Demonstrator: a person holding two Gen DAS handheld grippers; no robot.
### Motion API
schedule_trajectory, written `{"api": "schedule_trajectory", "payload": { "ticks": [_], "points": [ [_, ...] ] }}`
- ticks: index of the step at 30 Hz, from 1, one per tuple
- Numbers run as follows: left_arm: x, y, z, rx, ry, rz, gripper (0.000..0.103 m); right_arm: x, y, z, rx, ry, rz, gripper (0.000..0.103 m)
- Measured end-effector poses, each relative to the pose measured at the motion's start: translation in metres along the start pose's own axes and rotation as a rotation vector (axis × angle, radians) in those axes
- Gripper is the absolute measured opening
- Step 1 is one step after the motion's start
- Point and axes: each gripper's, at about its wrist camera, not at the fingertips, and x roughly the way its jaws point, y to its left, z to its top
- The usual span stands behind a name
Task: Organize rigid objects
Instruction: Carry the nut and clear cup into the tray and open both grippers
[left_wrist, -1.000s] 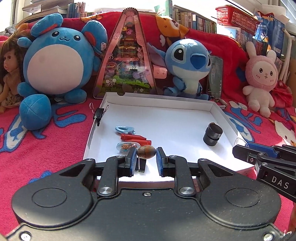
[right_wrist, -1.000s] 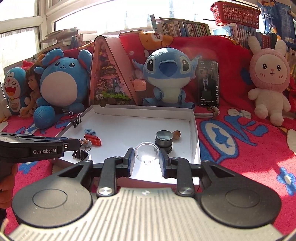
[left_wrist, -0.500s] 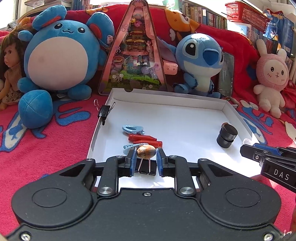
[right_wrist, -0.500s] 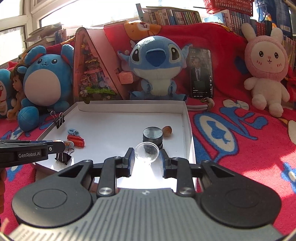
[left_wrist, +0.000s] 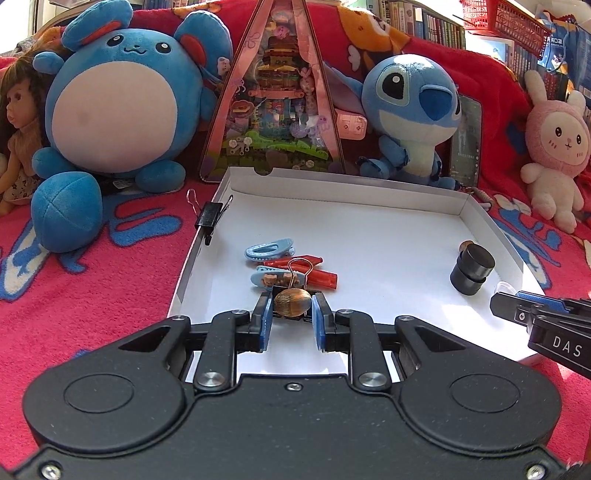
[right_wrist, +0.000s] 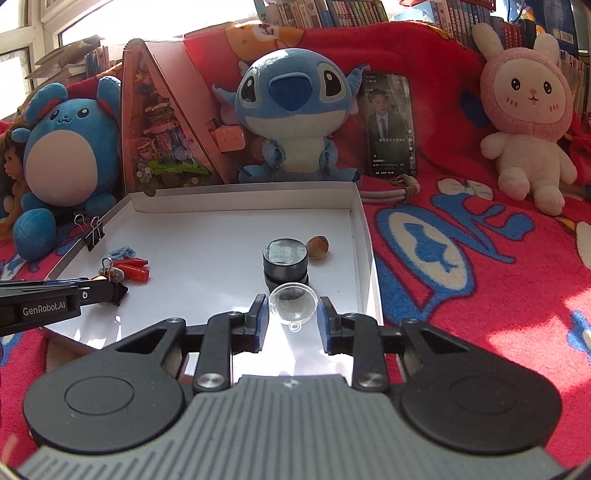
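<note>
A white tray (left_wrist: 369, 206) lies on a red blanket. My left gripper (left_wrist: 291, 315) stands over the tray's near left part with a brown nut (left_wrist: 292, 302) between its pads; small gaps show beside the nut. Just beyond lie a binder clip (left_wrist: 295, 275), two blue hair clips (left_wrist: 269, 249) and red clips (left_wrist: 314, 275). My right gripper (right_wrist: 293, 314) is over the tray's near right with a clear plastic dome (right_wrist: 293, 303) between its pads, gaps on both sides. A black cylinder (right_wrist: 285, 265) and a brown stone (right_wrist: 318, 246) sit behind it.
A black binder clip (left_wrist: 210, 218) grips the tray's left wall. Plush toys, a blue round one (left_wrist: 110, 110), a Stitch (left_wrist: 410, 110) and a pink rabbit (left_wrist: 554, 147), a pink triangular box (left_wrist: 280, 103) and a phone (right_wrist: 389, 125) stand behind the tray.
Both pairs of jaws have widened slightly around the nut and the dome. Both grippers have moved lower and closer over the tray.
</note>
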Motion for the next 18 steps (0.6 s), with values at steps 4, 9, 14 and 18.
{"api": "schedule_trajectory", "payload": {
  "ticks": [4, 9, 14, 18],
  "points": [
    [0.0025, -0.0004, -0.0005, 0.002, -0.002, 0.009, 0.022, 0.0017, -0.0003, -0.0004, 0.002, 0.006, -0.001, 0.033],
    [0.0052, -0.0007, -0.0012, 0.001, -0.001, 0.017, 0.022, 0.003, 0.0007, -0.0009, 0.002, 0.01, 0.001, 0.034],
    [0.0046, -0.0018, -0.0018, 0.006, -0.003, 0.025, 0.024, 0.0048, 0.0013, -0.0021, -0.002, 0.015, 0.001, 0.034],
    [0.0039, -0.0017, -0.003, 0.01, -0.004, 0.029, 0.031, 0.0067, 0.0002, -0.0037, -0.001, 0.022, 0.0, 0.034]
  ]
}}
